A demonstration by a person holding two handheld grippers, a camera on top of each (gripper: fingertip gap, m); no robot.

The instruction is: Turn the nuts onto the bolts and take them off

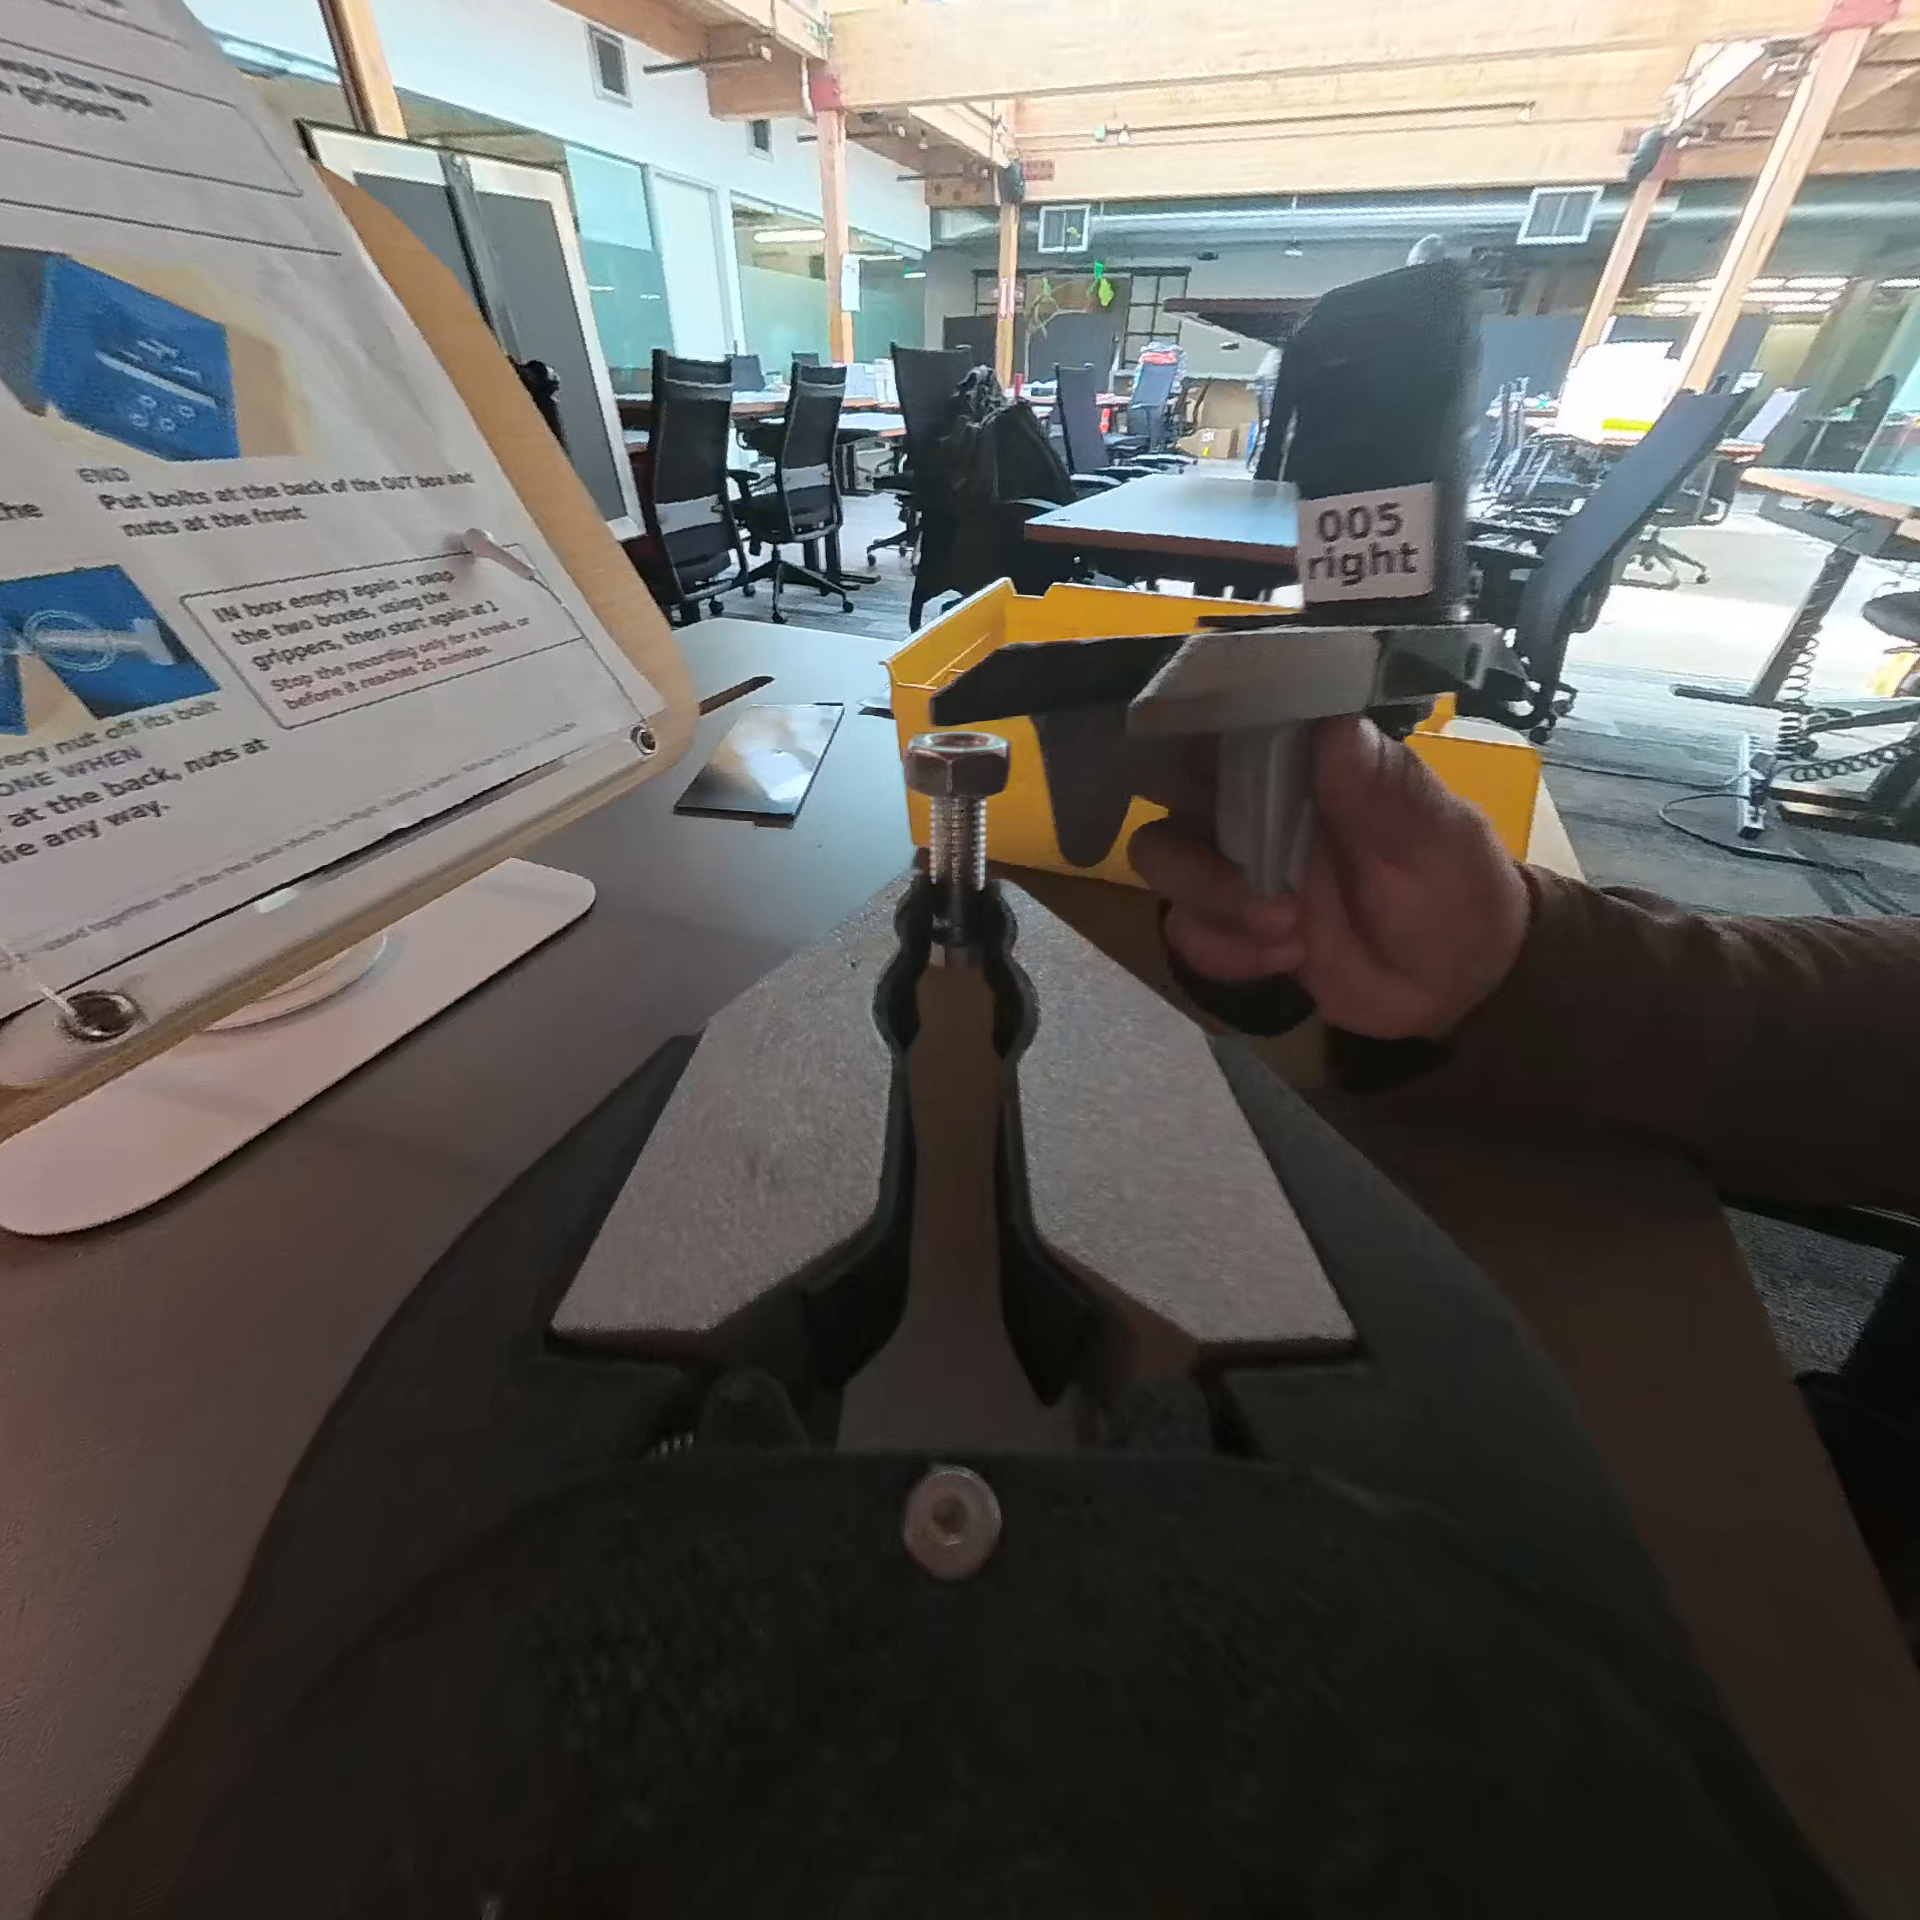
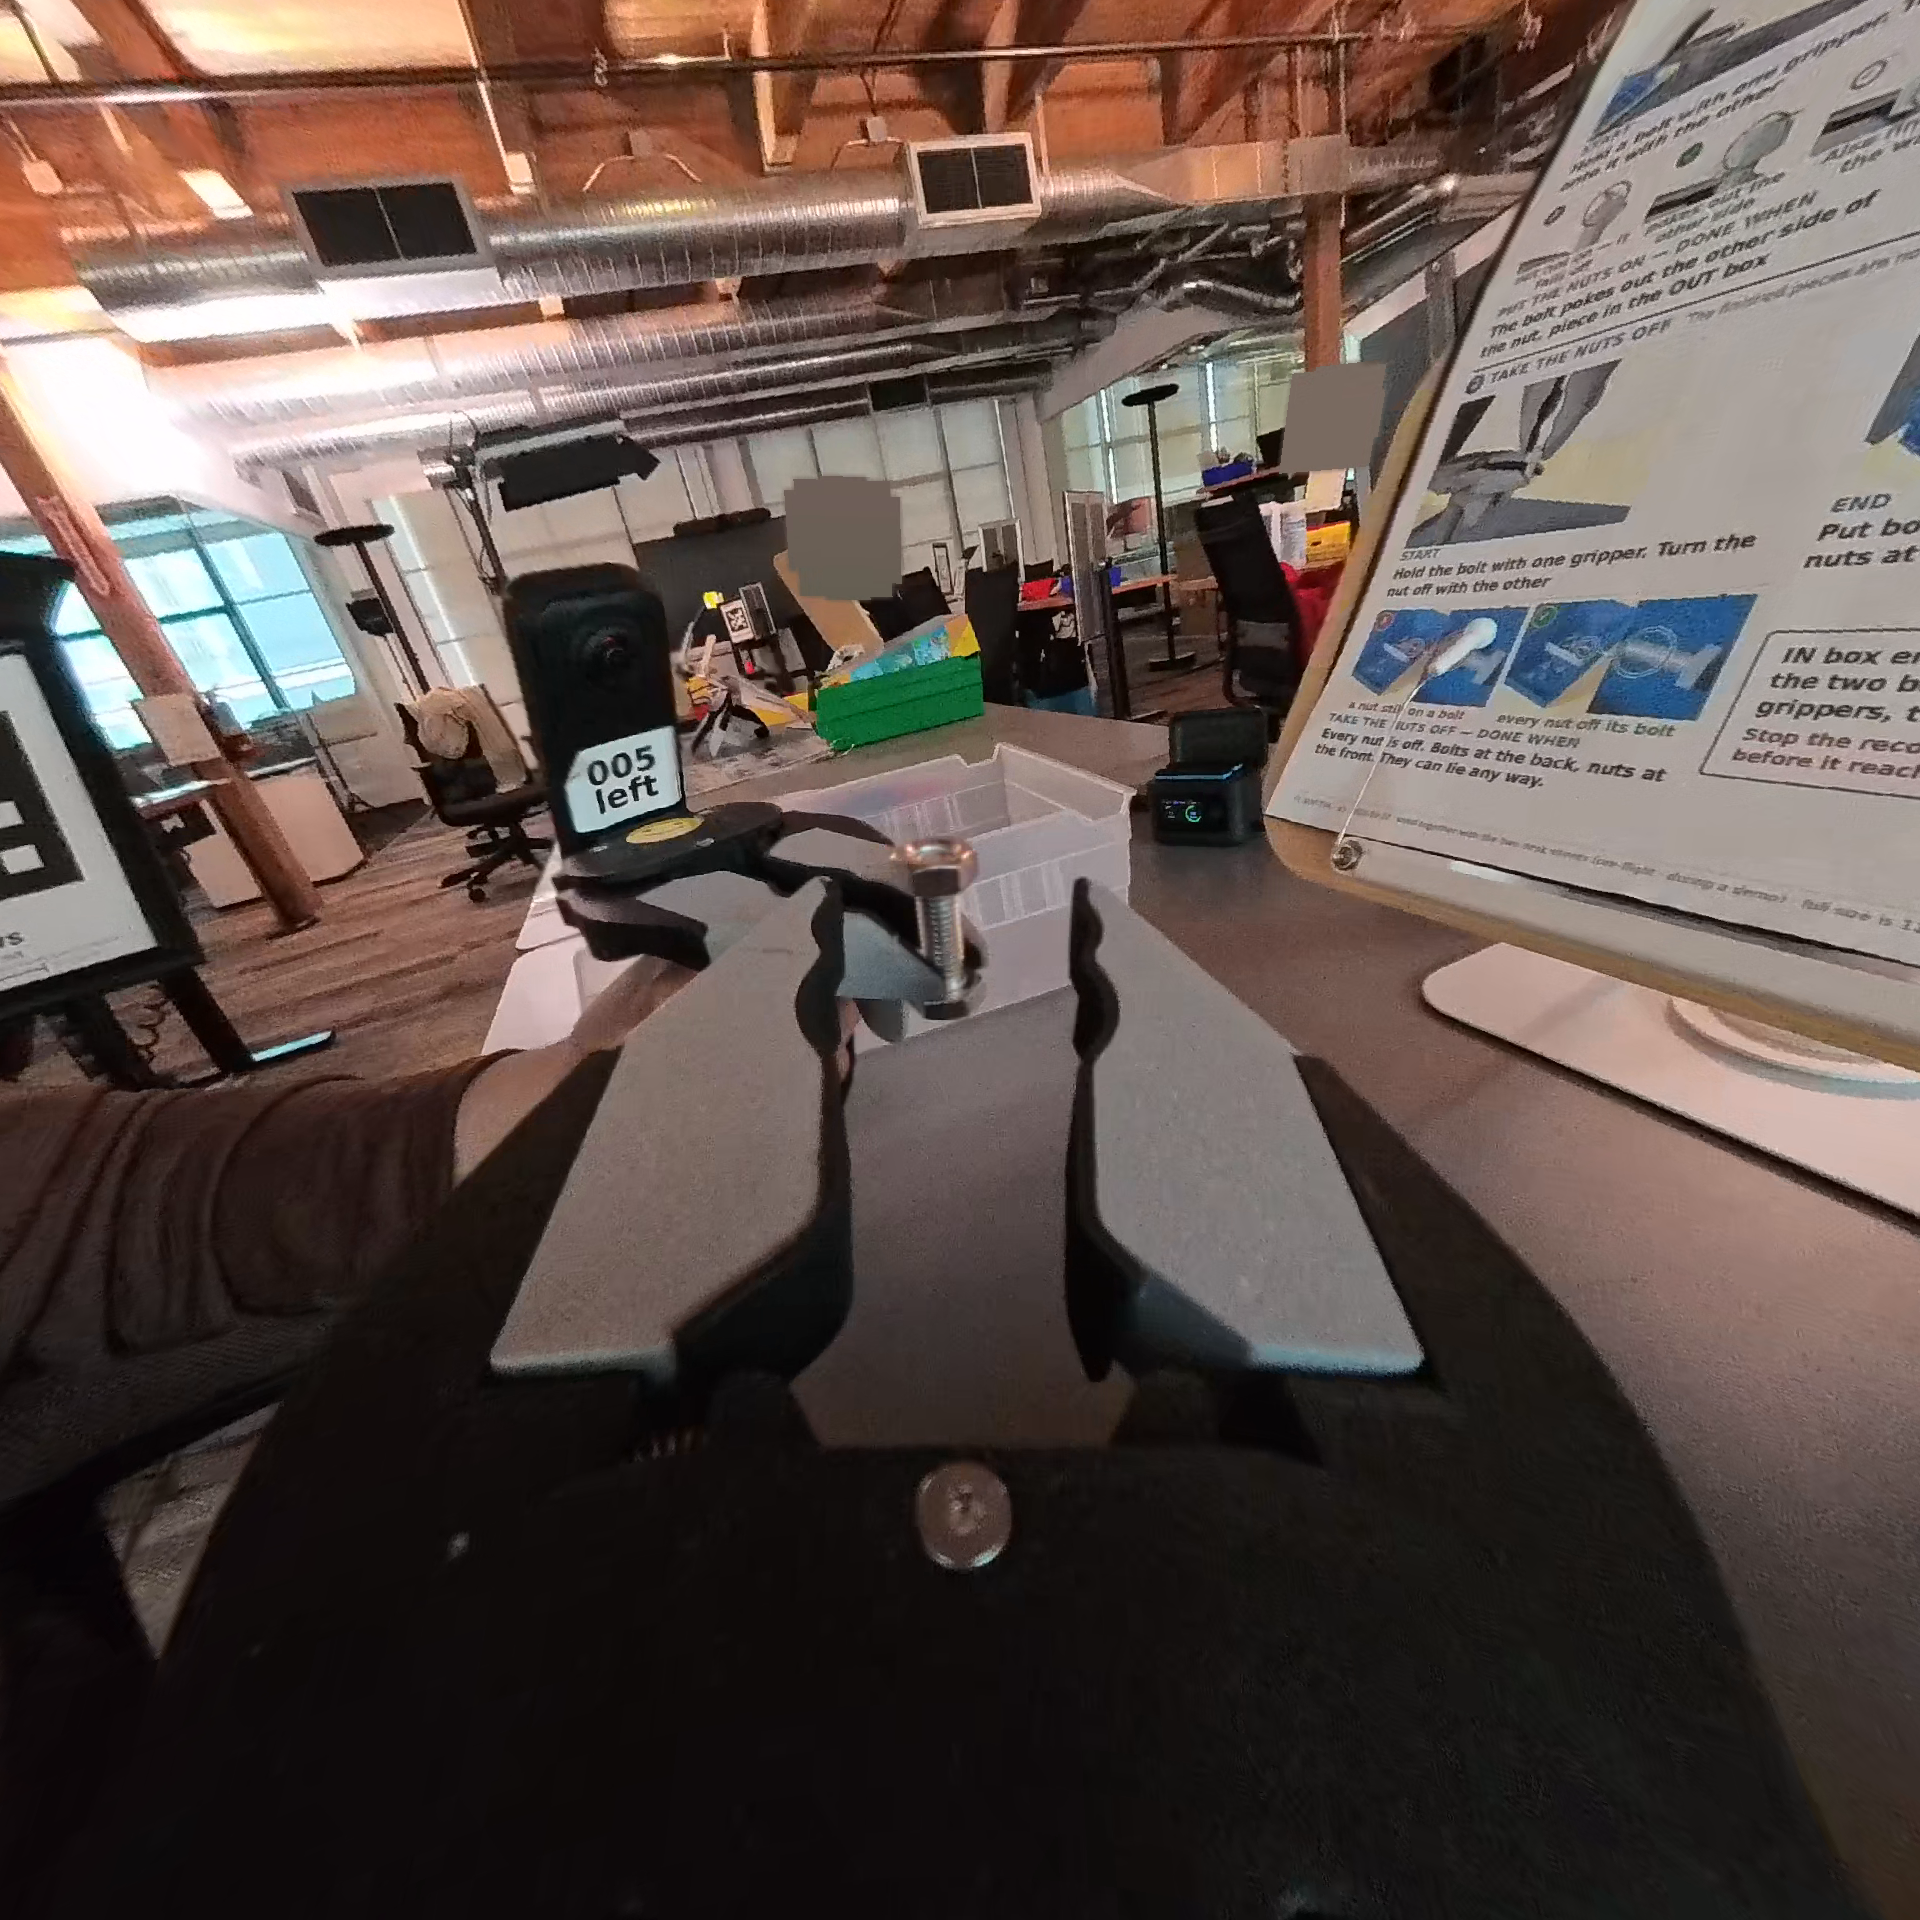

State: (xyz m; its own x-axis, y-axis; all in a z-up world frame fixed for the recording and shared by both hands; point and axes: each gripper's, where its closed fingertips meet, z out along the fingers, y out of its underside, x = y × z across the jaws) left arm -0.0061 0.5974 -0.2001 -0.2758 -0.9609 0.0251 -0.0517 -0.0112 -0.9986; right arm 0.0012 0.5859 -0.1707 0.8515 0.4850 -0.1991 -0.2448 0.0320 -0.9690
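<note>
My left gripper (image 1: 956, 930) is shut on the head end of a steel bolt (image 1: 956, 844) and holds it upright above the dark table. A hex nut (image 1: 956, 766) sits at the top of the thread. In the right wrist view the same bolt (image 2: 943, 935) and nut (image 2: 935, 862) stand just beyond my right gripper (image 2: 961, 935), which is open with its jaws on either side of the bolt and not touching it. The left gripper (image 2: 935, 992) comes in from the left there. The right gripper (image 1: 1008, 787), held by a hand, shows right of the nut in the left wrist view.
A yellow box (image 1: 1475, 769) stands behind the bolt. A clear plastic box (image 2: 1049, 821) lies on the table beyond it in the right wrist view. An instruction sheet on a stand (image 1: 312, 520) is close by, with a small black device (image 2: 1210, 779) beside it. My left and right fingertips are right by each other.
</note>
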